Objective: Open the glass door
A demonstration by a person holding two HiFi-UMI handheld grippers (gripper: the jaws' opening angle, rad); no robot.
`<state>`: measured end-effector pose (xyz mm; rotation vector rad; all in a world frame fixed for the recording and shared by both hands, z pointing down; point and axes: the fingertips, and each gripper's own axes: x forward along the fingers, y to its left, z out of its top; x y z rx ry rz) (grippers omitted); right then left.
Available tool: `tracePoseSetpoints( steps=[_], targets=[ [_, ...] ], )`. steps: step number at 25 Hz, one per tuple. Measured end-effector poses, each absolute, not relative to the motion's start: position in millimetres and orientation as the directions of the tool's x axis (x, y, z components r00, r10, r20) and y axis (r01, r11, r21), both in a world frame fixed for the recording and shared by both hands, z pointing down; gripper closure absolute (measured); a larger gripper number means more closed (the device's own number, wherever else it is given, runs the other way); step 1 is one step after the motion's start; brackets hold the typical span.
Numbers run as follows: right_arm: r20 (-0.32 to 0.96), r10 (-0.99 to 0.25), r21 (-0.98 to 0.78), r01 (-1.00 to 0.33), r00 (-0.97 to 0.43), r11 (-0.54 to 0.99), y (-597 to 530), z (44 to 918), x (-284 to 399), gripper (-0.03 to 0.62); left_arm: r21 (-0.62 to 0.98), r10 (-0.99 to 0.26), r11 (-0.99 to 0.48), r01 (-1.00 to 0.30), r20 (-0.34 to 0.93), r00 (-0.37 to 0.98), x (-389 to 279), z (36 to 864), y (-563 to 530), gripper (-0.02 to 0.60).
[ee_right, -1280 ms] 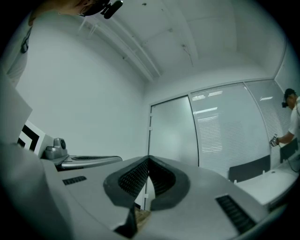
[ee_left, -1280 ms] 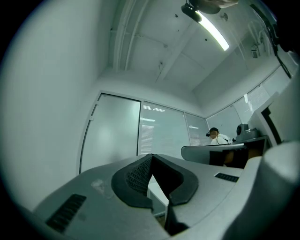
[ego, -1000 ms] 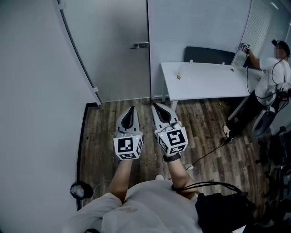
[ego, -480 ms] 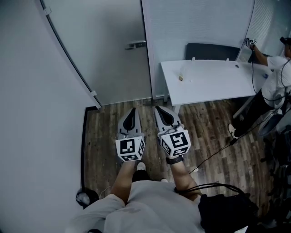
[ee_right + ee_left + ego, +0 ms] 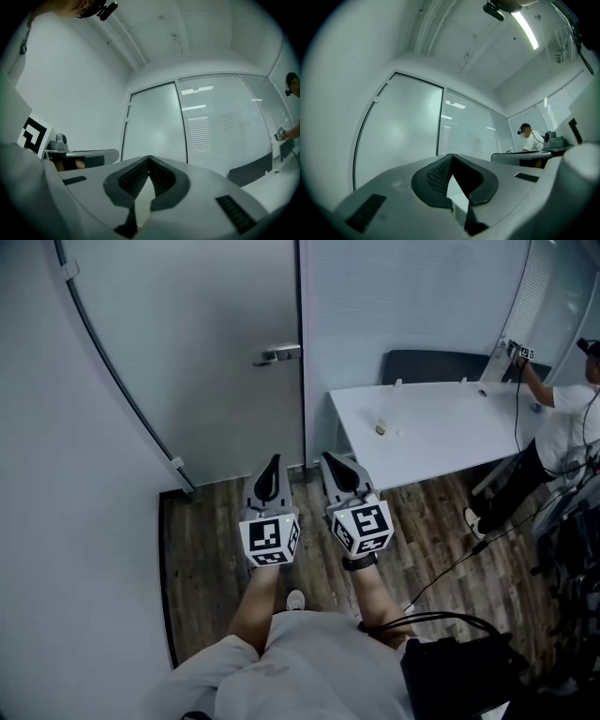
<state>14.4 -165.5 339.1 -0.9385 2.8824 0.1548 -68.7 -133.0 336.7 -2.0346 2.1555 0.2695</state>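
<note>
A frosted glass door [image 5: 206, 362] stands shut straight ahead, with a metal lever handle [image 5: 278, 354] near its right edge. The same door [image 5: 398, 131] fills the left gripper view and shows in the right gripper view as the door [image 5: 152, 126]. My left gripper [image 5: 271, 468] and right gripper [image 5: 334, 461] are held side by side in front of me, both pointing at the door's foot. Both are shut with nothing between their jaws. Neither touches the door or the handle.
A white table [image 5: 441, 427] stands to the right of the door against a frosted glass wall [image 5: 403, 296], with a small object [image 5: 382, 427] on it and a dark chair back [image 5: 441, 366] behind. A person [image 5: 562, 437] works at the far right. A curved white wall [image 5: 56, 474] bounds the left. Cables [image 5: 450, 568] lie on the wooden floor.
Both grippers have moved forward together towards the door. The door, its handle and the table now appear nearer and lower in the head view. Both stay shut.
</note>
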Motion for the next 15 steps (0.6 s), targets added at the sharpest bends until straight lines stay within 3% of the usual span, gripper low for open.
tracePoseSetpoints(
  steps=[6,15],
  targets=[
    [-0.101,-0.603,0.070,-0.610,-0.791,0.789,-194.4,352.6,-50.8,0.592,0.047,-0.973,0.001,-0.999,-0.229,-0.011,-129.1,351.9,-168.7,0.591],
    [-0.087,-0.627,0.043,-0.631,-0.774,0.774,-264.5,367.5,-74.9,0.592,0.093,-0.982,-0.065,-0.994,-0.185,0.047,-150.8,370.7,-246.8,0.591]
  ],
)
